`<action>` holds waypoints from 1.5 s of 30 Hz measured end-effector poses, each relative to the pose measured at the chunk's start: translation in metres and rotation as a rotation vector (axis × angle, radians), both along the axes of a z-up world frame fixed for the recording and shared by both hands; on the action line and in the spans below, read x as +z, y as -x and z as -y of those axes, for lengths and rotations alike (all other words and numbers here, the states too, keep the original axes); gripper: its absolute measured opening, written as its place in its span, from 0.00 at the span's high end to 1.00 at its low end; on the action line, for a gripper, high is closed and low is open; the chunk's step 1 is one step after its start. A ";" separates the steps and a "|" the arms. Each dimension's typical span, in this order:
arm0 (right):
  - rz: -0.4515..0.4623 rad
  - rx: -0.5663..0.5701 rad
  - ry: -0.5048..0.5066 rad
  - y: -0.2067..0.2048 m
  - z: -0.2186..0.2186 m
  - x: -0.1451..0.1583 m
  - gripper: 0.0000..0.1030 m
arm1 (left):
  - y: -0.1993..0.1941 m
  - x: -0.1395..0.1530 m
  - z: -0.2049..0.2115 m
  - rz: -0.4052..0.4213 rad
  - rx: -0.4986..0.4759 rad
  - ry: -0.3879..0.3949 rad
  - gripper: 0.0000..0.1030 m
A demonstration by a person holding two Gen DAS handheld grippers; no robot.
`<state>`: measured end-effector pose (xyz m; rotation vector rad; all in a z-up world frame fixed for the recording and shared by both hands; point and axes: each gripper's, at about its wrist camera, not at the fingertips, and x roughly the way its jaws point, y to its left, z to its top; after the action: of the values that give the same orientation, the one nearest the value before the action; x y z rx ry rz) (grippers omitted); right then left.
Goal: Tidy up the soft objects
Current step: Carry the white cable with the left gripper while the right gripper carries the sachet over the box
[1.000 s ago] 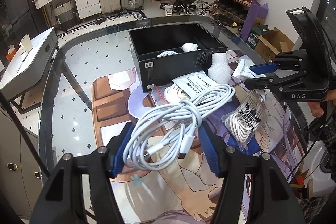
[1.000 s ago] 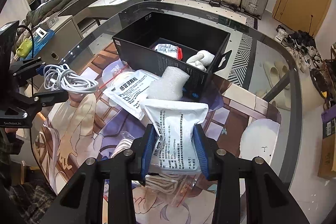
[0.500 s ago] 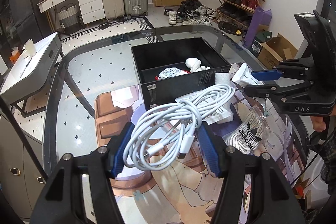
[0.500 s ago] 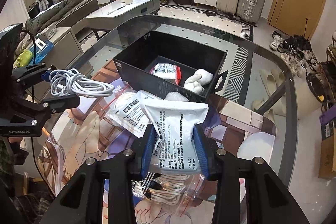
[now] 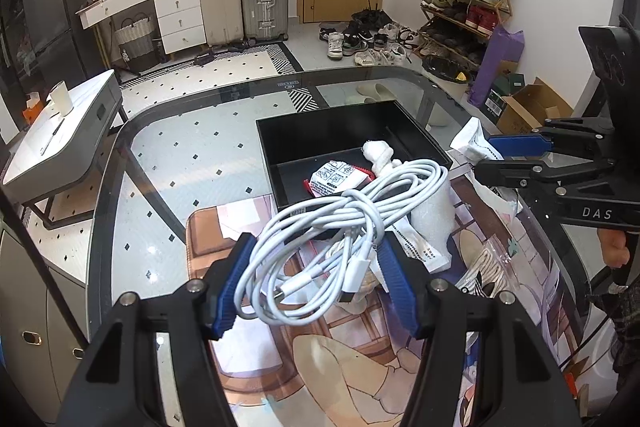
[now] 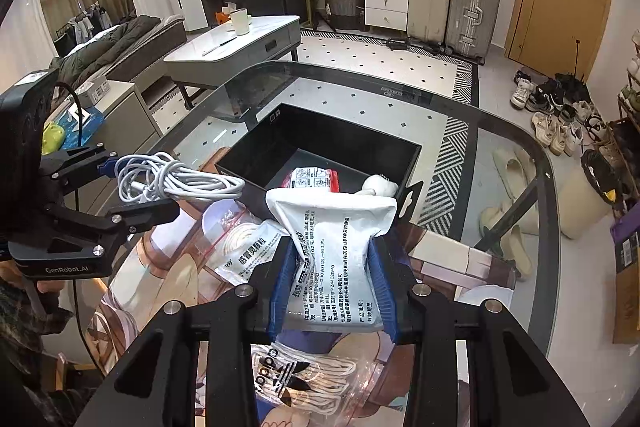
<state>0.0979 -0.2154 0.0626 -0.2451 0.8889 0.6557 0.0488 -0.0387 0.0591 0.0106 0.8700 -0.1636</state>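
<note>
The left tongs (image 5: pixel 316 279) sit at the bottom centre of the left wrist view, their blue pads clamped on a coiled white cable (image 5: pixel 340 227) that bulges up between them, held clear above the glass surface (image 5: pixel 168 155). In the right wrist view the same bundle shows at middle left, gripped from the side.

The right tongs (image 6: pixel 332 283) fill the bottom centre of the right wrist view, clenched on a white printed pouch (image 6: pixel 332 247) that stands upright between the pads, its top edge flaring wider above them. This pouch also appears at the right edge of the left wrist view, pinched in the other tool.

A black box (image 6: pixel 320 143) rests open on the surface just beyond both held items, at the centre of each frame. Inside it lie a red-and-white packet (image 6: pixel 310 179) and a white soft lump (image 6: pixel 378 185) side by side.

On the illustrated mat (image 5: pixel 352 359) below, a second white sachet (image 6: pixel 244 255) lies flat at centre left. A clear bag of white laces (image 6: pixel 312 379) sits at the bottom centre under the right tongs. A white foam piece (image 5: pixel 434 219) stands near the box's front corner in the left wrist view.
</note>
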 end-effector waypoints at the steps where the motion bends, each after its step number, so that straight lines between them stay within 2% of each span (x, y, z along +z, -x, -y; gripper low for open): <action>1: 0.005 0.000 -0.012 -0.001 0.000 0.002 0.63 | -0.001 0.000 0.000 0.002 0.002 0.002 0.41; 20: 0.096 -0.064 -0.123 -0.017 0.002 0.011 0.64 | -0.020 -0.001 0.002 0.030 0.052 0.029 0.41; 28: 0.136 -0.078 -0.126 -0.019 -0.002 0.011 0.64 | -0.026 -0.001 0.002 0.037 0.060 0.036 0.41; 45: 0.121 -0.098 -0.122 -0.032 -0.002 0.008 0.64 | -0.044 -0.006 -0.002 0.032 0.074 0.042 0.41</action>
<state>0.1303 -0.2130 0.0702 -0.1297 0.7375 0.5949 0.0925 -0.0363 0.0528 -0.0580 0.8333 -0.1118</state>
